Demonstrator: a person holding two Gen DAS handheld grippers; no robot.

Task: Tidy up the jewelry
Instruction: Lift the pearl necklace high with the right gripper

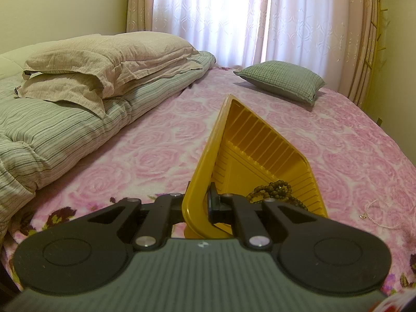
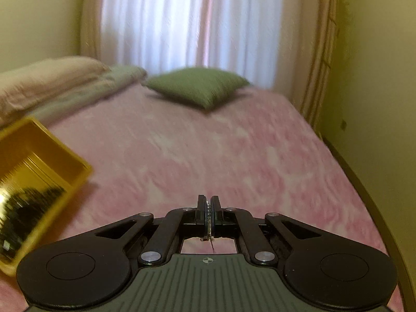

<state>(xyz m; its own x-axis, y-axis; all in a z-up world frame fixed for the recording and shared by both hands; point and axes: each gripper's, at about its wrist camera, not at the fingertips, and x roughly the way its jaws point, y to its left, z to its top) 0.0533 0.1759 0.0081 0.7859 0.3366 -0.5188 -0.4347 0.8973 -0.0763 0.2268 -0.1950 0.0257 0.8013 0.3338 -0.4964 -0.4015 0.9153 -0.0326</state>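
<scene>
My left gripper (image 1: 199,202) is shut on the near rim of a yellow plastic tray (image 1: 262,161) and holds it tilted above the pink bed. A dark brown bead necklace (image 1: 275,192) lies in the tray's low corner. A thin pale chain (image 1: 374,208) lies on the bedspread to the right of the tray. My right gripper (image 2: 208,208) is shut on a fine beaded chain (image 2: 208,215) that shows between its pads. The tray (image 2: 39,171) also shows at the left of the blurred right wrist view, with dark beads inside.
A pink rose-patterned bedspread (image 1: 156,150) covers the bed. A folded striped duvet (image 1: 65,130) with beige pillows (image 1: 104,57) lies at the left. A green cushion (image 1: 283,80) sits at the far side by the curtains (image 1: 234,18). A wall runs along the right.
</scene>
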